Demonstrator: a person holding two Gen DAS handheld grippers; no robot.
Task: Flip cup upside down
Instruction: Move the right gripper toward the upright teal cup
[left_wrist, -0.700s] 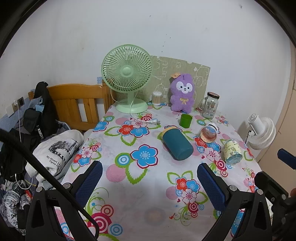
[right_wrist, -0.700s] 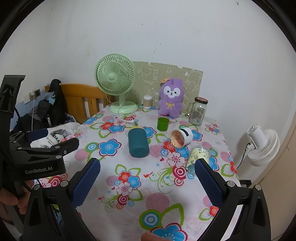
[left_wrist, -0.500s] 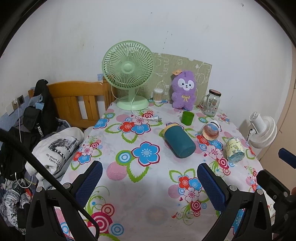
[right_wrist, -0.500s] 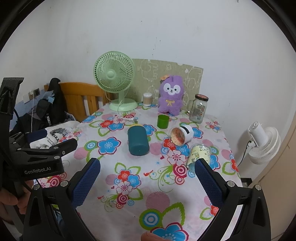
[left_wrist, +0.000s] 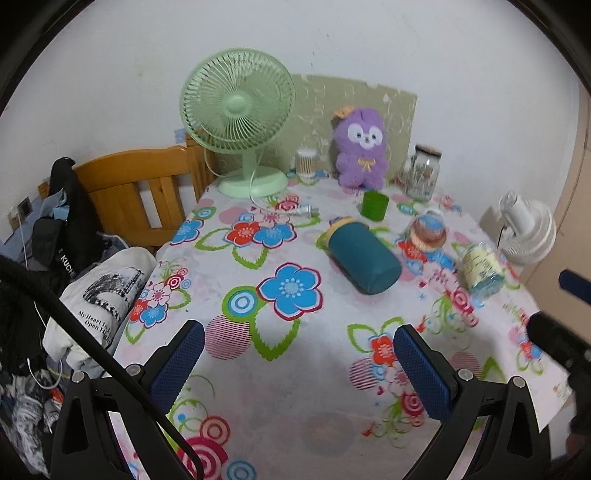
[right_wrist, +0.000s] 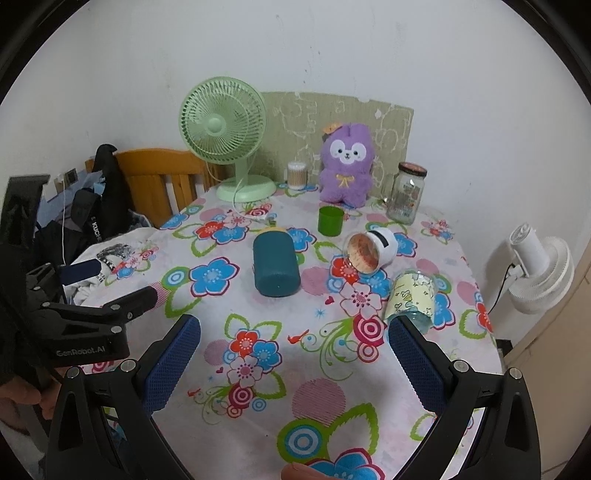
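A teal cup (left_wrist: 364, 260) (right_wrist: 276, 264) lies on its side mid-table on the flowered cloth, its base towards me. To its right a white cup (right_wrist: 371, 251) (left_wrist: 427, 232) lies on its side with its mouth facing me, and a pale yellow printed cup (right_wrist: 413, 297) (left_wrist: 482, 266) lies beside that. A small green cup (right_wrist: 330, 220) (left_wrist: 375, 205) stands upright behind them. My left gripper (left_wrist: 297, 363) and right gripper (right_wrist: 293, 354) hover open over the near half of the table, nothing between their fingers. The left gripper also shows at the left edge of the right wrist view.
At the back stand a green desk fan (right_wrist: 231, 140), a purple plush toy (right_wrist: 347, 164), a glass jar (right_wrist: 406, 194) and a cotton-swab tub (right_wrist: 297, 175). A wooden chair with clothes (left_wrist: 129, 192) is left of the table; a white fan (right_wrist: 539, 266) sits right.
Both views have closed in slightly on the table; the cups and fan look larger. Both grippers stay open and no cup has moved.
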